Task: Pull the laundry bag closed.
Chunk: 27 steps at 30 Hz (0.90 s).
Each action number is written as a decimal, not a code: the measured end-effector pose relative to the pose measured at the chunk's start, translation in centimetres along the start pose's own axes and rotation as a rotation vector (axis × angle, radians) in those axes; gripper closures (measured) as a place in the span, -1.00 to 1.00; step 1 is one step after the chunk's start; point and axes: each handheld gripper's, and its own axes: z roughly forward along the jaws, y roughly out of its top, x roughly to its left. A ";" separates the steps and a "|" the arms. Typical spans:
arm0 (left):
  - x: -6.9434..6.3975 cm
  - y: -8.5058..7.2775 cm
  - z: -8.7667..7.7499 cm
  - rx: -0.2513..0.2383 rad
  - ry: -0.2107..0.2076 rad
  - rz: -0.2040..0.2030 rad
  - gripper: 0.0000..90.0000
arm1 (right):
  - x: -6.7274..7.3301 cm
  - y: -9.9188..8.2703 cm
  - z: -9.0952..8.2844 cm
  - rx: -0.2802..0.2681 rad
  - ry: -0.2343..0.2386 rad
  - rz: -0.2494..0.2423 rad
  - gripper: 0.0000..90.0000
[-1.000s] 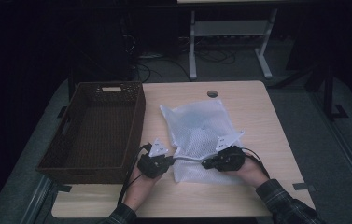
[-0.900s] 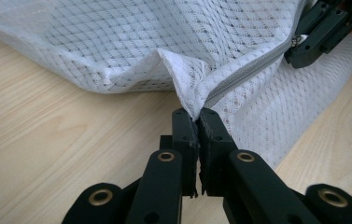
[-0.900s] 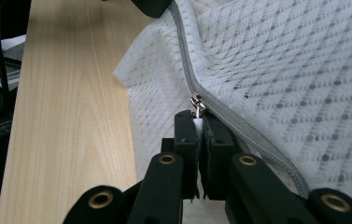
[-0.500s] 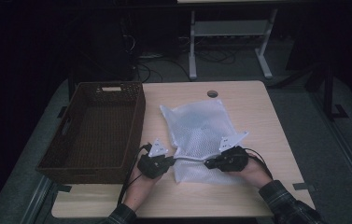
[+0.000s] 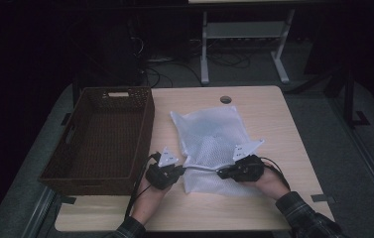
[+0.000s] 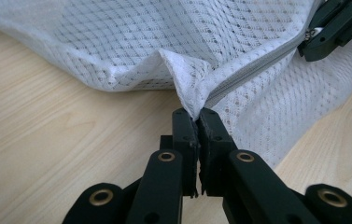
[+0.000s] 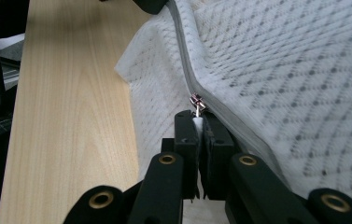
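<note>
While pinched: mesh bag, zipper pull

The laundry bag is white open-mesh cloth with a grey woven zipper and a small metal zipper pull. The table is pale matt wood grain. The basket is dark rough wicker. The fingers are matt black plastic.

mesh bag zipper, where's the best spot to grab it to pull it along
Grip the small metal pull tab, coming in along the zipper line from its end. It sticks out thin and flat, so shut jaws can pinch it. The left gripper is pinching the mesh bag corner, which likely keeps the track taut.
</note>
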 end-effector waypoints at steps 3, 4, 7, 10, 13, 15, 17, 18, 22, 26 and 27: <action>0.0 0.0 0.0 0.005 0.006 0.001 0.94 | -0.1 -0.1 -0.2 -0.001 -0.002 0.009 0.92; 0.0 0.0 0.0 0.006 0.005 0.000 0.94 | -0.1 -0.2 -0.3 -0.001 -0.002 0.007 0.92; 0.0 0.0 0.0 0.009 0.008 -0.004 0.94 | -0.1 -0.3 -0.4 0.000 -0.003 0.012 0.92; 0.1 -0.1 0.1 0.009 0.003 -0.007 0.94 | -0.2 -0.6 -0.6 0.001 -0.005 0.016 0.92; 0.1 -0.1 0.1 0.012 0.005 -0.009 0.94 | -0.3 -0.8 -0.8 0.000 -0.008 0.019 0.92; 0.1 -0.1 0.1 0.010 0.001 -0.013 0.94 | -0.4 -0.9 -1.0 -0.001 -0.010 0.024 0.92; 0.0 0.0 0.1 0.013 0.003 -0.006 0.94 | -0.4 -1.1 -1.1 -0.005 -0.009 0.026 0.92; -0.1 0.0 0.1 0.013 0.003 -0.004 0.94 | -0.4 -1.1 -1.2 -0.004 -0.008 0.024 0.92; 0.0 0.0 0.1 0.012 0.001 -0.011 0.94 | -0.4 -1.2 -1.2 -0.002 -0.006 0.025 0.92; 0.0 0.0 0.1 0.010 0.007 -0.015 0.94 | -0.3 -1.2 -1.1 0.004 -0.004 0.024 0.92; 0.0 0.0 0.1 0.009 0.008 -0.017 0.94 | -0.3 -1.2 -1.1 0.005 -0.003 0.025 0.92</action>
